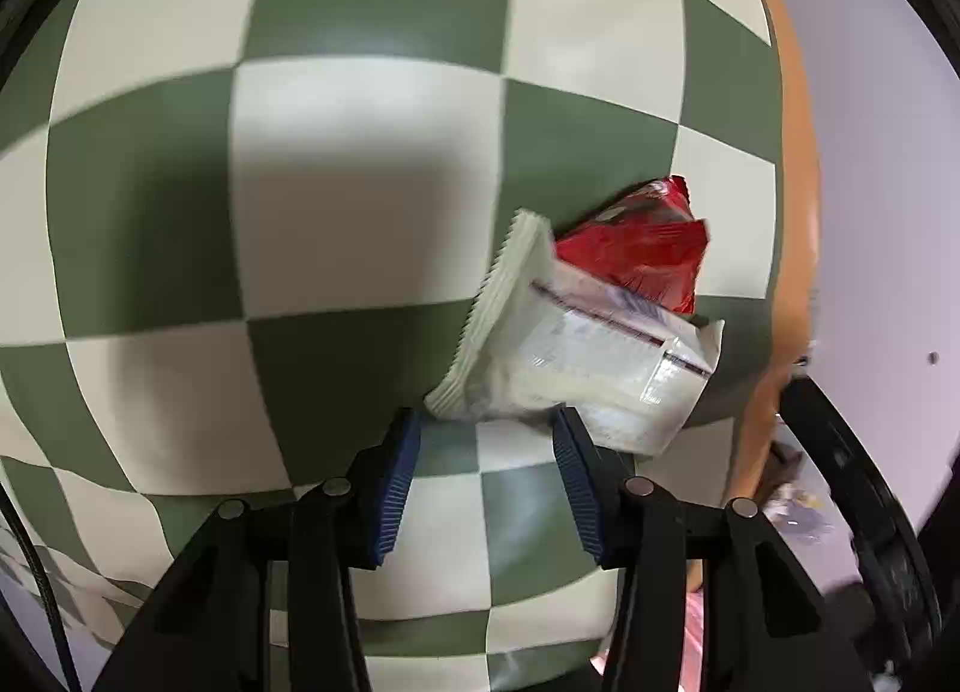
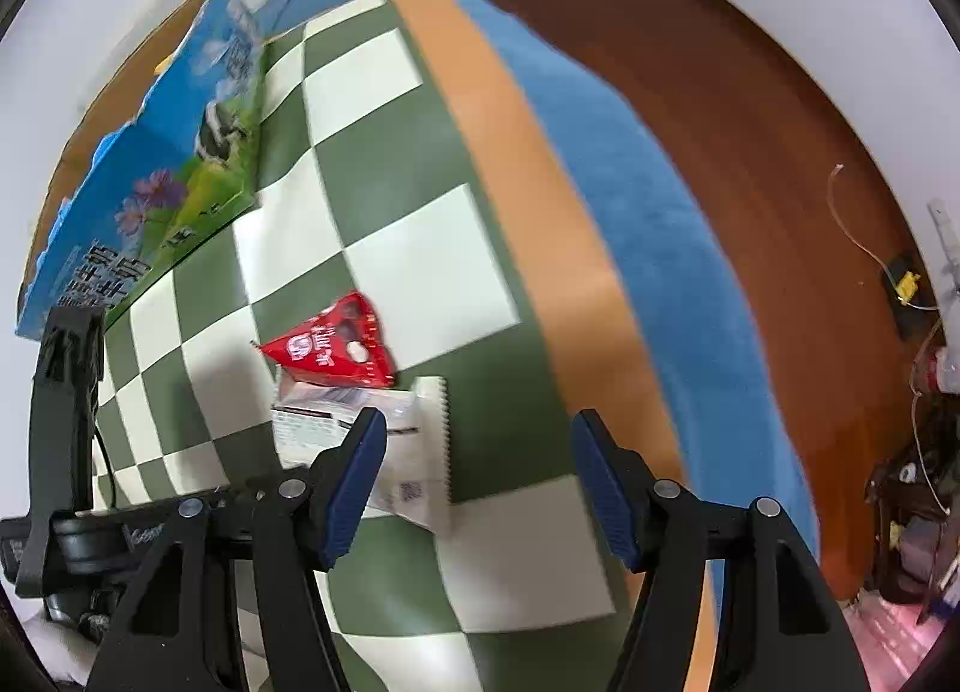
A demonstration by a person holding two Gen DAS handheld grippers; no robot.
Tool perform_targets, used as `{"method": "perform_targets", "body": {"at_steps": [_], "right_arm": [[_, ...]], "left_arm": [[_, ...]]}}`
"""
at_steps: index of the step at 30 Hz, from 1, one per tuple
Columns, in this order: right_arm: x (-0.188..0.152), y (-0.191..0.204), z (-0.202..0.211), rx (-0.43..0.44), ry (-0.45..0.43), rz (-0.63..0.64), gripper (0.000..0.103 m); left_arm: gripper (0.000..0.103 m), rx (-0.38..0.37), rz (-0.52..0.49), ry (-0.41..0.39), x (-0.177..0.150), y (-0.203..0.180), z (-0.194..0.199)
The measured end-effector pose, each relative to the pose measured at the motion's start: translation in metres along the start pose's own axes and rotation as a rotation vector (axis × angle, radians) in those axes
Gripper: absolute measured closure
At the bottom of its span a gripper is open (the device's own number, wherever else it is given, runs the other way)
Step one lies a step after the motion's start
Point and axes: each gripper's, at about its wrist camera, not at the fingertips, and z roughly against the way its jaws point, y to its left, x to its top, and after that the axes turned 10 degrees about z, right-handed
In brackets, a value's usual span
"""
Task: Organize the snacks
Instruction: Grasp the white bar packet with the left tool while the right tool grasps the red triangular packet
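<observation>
— So, where are the snacks?

— A white packet point(image 1: 576, 356) lies flat on the checked counter point(image 1: 336, 182), just ahead of the left tongs point(image 1: 486, 440), with a red packet point(image 1: 642, 254) touching its far side. Both pairs of tongs are apart and hold nothing.

— Which do I take first?

— The white one, I think. In the right view its toothed edge point(image 2: 441, 428) sits ahead of the right tongs point(image 2: 477, 440), between the tips. Come in low, pinch that seam, lift cleanly so the red one isn't dragged. The blue carton point(image 2: 150, 164), well beyond to the left, looks like a likely home.
</observation>
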Motion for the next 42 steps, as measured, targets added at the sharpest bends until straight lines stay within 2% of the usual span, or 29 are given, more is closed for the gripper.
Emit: {"method": "perform_targets", "body": {"at_steps": [3,6,9,12,13,15,17,19,20,22,23,24,27,29,32,35,37,38,39,42], "right_arm": [[0.008,-0.004,-0.029,0.112,0.044,-0.049,0.036],[0.004,-0.004,-0.054,0.201,0.088,-0.085,0.040],[-0.008,0.022,-0.056,0.252,0.121,-0.011,0.043],[-0.028,0.053,-0.066,0.378,0.223,0.057,0.043],[-0.032,0.056,-0.065,0.397,0.231,0.057,0.043],[-0.036,0.059,-0.055,0.375,0.202,0.076,0.041],[-0.035,0.051,-0.041,0.305,0.149,0.072,0.035],[-0.030,0.041,-0.031,0.261,0.111,0.050,0.034],[-0.026,0.037,-0.026,0.241,0.091,0.048,0.034],[-0.014,0.031,-0.018,0.201,0.062,0.055,0.034],[-0.007,0.028,-0.017,0.200,0.054,0.041,0.034],[0.001,0.024,-0.017,0.226,0.045,0.005,0.034],[0.024,0.007,-0.023,0.320,0.031,-0.135,0.034],[0.033,0.001,-0.034,0.370,0.022,-0.234,0.034],[0.044,0.005,-0.058,0.394,0.044,-0.341,0.034],[0.050,0.014,-0.085,0.404,0.099,-0.405,0.034],[0.056,0.027,-0.094,0.363,0.115,-0.367,0.036],[0.059,0.036,-0.094,0.332,0.119,-0.320,0.040],[0.063,0.053,-0.095,0.290,0.122,-0.225,0.044],[0.066,0.094,-0.093,0.185,0.135,0.031,0.046]], "left_arm": [[0.052,-0.089,0.064,0.038,-0.004,0.011,0.003],[0.049,-0.139,0.140,0.032,-0.008,0.021,0.011],[0.044,-0.173,0.186,0.011,-0.011,0.029,0.023],[0.036,-0.192,0.210,0.001,-0.013,0.029,0.031],[0.036,-0.200,0.213,0.004,-0.013,0.026,0.031],[0.035,-0.202,0.221,0.020,-0.013,0.021,0.028],[0.035,-0.198,0.228,0.035,-0.012,0.015,0.022],[0.034,-0.165,0.228,0.048,-0.007,0.005,0.011],[0.034,-0.141,0.215,0.047,-0.003,0.000,0.006],[0.037,-0.044,0.158,0.021,0.000,-0.009,-0.001],[0.044,-0.010,0.123,0.006,-0.002,-0.015,-0.004],[0.048,0.033,0.073,-0.010,-0.006,-0.021,-0.005],[0.048,0.105,-0.046,-0.047,-0.017,-0.029,0.000],[0.048,0.157,-0.089,-0.077,-0.025,-0.027,0.005],[0.048,0.196,-0.083,-0.095,-0.022,-0.011,0.016],[0.048,0.151,-0.032,-0.048,-0.018,-0.003,0.017],[0.048,0.119,0.003,-0.022,-0.012,0.001,0.018],[0.048,0.104,0.012,-0.014,-0.011,0.002,0.018],[0.047,0.092,0.020,-0.008,-0.011,0.002,0.018],[0.046,0.066,0.038,0.009,-0.002,0.010,0.017]]}}
